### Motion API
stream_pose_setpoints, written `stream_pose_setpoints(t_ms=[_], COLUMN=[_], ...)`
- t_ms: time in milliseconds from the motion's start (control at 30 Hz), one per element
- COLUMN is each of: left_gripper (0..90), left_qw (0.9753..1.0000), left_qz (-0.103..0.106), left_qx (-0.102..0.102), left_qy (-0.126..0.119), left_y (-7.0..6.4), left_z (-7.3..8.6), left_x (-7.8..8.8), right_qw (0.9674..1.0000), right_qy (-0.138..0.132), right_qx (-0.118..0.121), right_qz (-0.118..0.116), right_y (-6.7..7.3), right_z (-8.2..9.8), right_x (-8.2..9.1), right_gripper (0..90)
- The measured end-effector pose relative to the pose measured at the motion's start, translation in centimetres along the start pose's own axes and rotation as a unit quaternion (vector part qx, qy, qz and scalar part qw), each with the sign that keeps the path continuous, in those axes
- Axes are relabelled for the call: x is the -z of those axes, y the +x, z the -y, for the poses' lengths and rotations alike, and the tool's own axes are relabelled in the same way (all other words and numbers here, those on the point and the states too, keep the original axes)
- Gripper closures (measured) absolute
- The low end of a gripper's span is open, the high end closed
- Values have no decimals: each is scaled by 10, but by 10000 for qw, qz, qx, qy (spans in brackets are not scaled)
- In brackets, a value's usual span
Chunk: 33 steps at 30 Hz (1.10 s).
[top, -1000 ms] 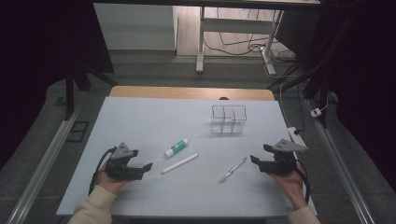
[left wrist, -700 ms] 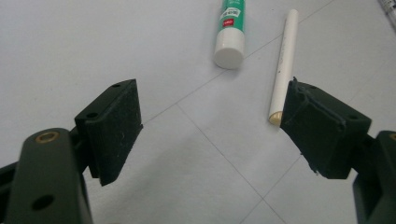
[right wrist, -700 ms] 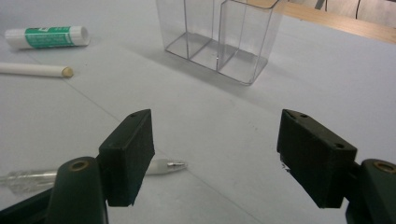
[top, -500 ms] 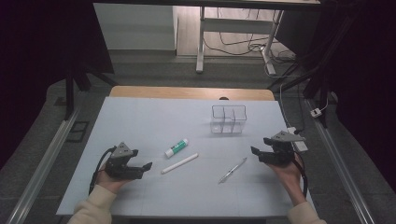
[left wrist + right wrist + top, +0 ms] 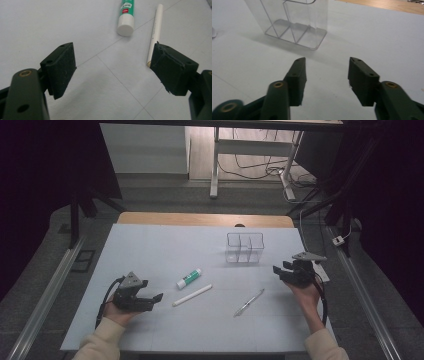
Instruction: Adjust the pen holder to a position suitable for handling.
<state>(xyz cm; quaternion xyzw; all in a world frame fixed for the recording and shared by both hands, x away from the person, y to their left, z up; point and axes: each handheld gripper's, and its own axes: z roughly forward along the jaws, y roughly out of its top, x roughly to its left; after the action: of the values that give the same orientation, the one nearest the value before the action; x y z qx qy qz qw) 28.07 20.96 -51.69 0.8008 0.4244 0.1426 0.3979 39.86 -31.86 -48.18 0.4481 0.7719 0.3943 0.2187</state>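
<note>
A green and white glue stick lies left of the table's middle, with a white stick just in front of it. A slim silver pen lies to their right. A clear divided holder stands farther back. My left gripper rests low on the table at the front left, open and empty; past its jaws lie the glue stick and the white stick. My right gripper hovers at the right, aimed at the clear holder. Its jaws have just been closing, stand half apart, and have nothing between them.
The pale table top ends in a wooden strip at the back. Metal rails run along both sides. A cable trails from each gripper. Beyond the table are a desk frame and floor cables.
My right gripper has moved away from the front edge, toward the clear holder, and its jaws have narrowed. The left gripper and the things on the table have stayed put.
</note>
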Motion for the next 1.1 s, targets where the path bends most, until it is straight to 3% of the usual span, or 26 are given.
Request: stream_pose_setpoints(t_ms=[267, 333, 467, 633, 1100], left_gripper=[208, 208, 207, 207, 206], left_qw=[10000, 10000, 10000, 10000, 10000], left_qz=[-5, -4, 4, 4, 9], left_qx=[-7, -5, -14, -24, -33], left_qy=[3, 2, 12, 26, 24], left_y=[0, 0, 0, -1, 0], left_z=[0, 0, 0, 0, 1], left_x=[0, -1, -1, -2, -3], right_qw=[9998, 9995, 9991, 9984, 9993], right_qy=[75, 100, 137, 188, 181], right_qx=[35, 156, 232, 284, 86], right_qz=[166, 273, 336, 445, 320], right_y=[-8, -10, -11, -12, -22], right_z=[-4, -4, -6, -14, -26], right_x=[-6, -9, -12, -18, -45], right_gripper=[706, 803, 883, 890, 890])
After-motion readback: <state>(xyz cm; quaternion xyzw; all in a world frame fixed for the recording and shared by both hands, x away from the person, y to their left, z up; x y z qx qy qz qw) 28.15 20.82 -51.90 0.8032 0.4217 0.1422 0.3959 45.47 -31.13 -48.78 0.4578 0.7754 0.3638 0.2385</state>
